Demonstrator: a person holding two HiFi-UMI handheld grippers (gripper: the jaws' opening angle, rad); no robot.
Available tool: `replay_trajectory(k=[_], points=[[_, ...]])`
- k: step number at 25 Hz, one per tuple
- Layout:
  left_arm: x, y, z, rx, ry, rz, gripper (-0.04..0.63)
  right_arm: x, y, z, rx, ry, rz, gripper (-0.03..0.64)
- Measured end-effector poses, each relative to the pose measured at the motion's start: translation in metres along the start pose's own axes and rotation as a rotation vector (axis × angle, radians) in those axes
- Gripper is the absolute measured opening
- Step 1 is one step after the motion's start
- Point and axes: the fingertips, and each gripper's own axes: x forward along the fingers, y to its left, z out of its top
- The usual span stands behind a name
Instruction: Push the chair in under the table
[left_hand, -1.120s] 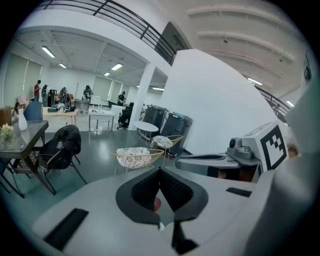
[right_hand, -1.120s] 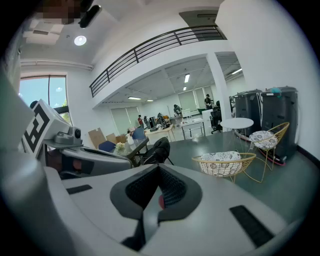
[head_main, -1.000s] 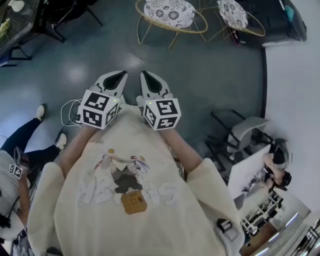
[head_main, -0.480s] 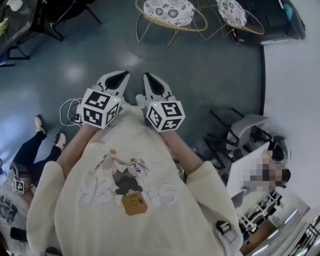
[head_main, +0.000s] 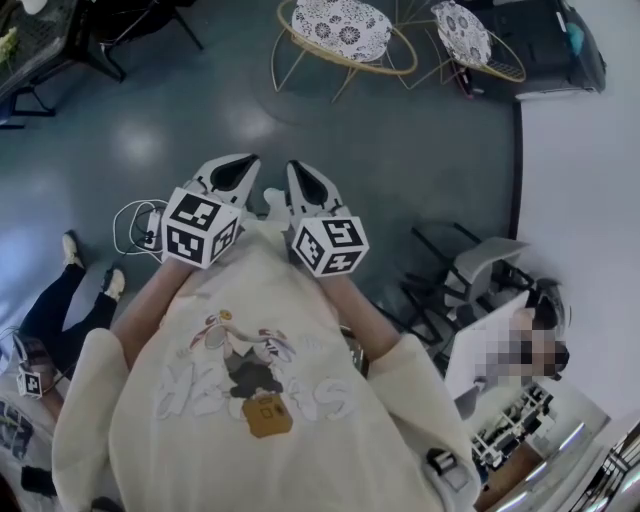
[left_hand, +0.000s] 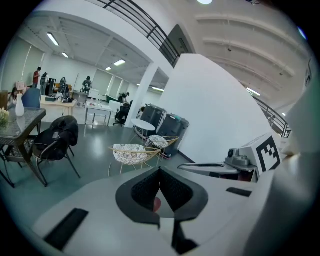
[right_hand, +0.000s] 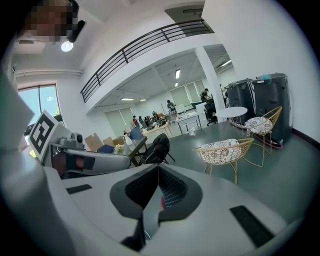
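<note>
I hold both grippers side by side in front of my chest, above the grey floor. My left gripper (head_main: 247, 160) (left_hand: 160, 171) is shut with nothing between its pads. My right gripper (head_main: 296, 166) (right_hand: 158, 167) is shut and empty too. A black chair (left_hand: 56, 140) (right_hand: 157, 147) with a dark jacket over it stands pulled out beside a glass-topped table (left_hand: 19, 118) (right_hand: 131, 152). In the head view that table (head_main: 28, 48) and chair (head_main: 140, 18) lie at the far upper left, well away from both grippers.
Two gold wire chairs (head_main: 341, 30) (head_main: 466, 31) with patterned cushions stand ahead, with dark bins (head_main: 560, 40) behind them. A grey chair (head_main: 490, 256) stands by the white wall on the right. A white cable (head_main: 135, 226) lies on the floor, and a seated person's legs (head_main: 55, 300) show at left.
Both grippers have stayed side by side, nearly in place. The seated person at the left has drawn their legs further left and down in the picture.
</note>
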Motion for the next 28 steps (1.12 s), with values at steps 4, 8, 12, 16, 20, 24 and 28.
replay_trajectory(k=[4, 8, 12, 16, 20, 24, 28], points=[[0.000, 0.006, 0.002, -0.024, -0.007, 0.005, 0.008, 0.004, 0.000, 0.004, -0.012, 0.016, 0.003, 0.008], [0.009, 0.013, 0.009, -0.040, -0.014, 0.010, 0.008, 0.014, -0.004, 0.012, -0.034, 0.016, 0.013, 0.009], [0.028, 0.021, 0.020, -0.031, -0.007, 0.033, 0.008, 0.027, -0.022, 0.026, -0.027, 0.017, 0.028, 0.008], [0.062, 0.038, 0.044, -0.039, 0.009, 0.058, 0.008, 0.054, -0.048, 0.054, -0.043, 0.008, 0.049, 0.009], [0.109, 0.054, 0.080, 0.010, 0.014, 0.088, 0.008, 0.087, -0.086, 0.090, -0.050, -0.018, 0.069, 0.009], [0.168, 0.060, 0.121, 0.042, 0.038, 0.106, 0.008, 0.112, -0.141, 0.133, -0.022, -0.030, 0.072, 0.009], [0.229, 0.056, 0.174, 0.078, 0.057, 0.093, 0.008, 0.133, -0.201, 0.189, -0.002, -0.067, 0.059, 0.009]])
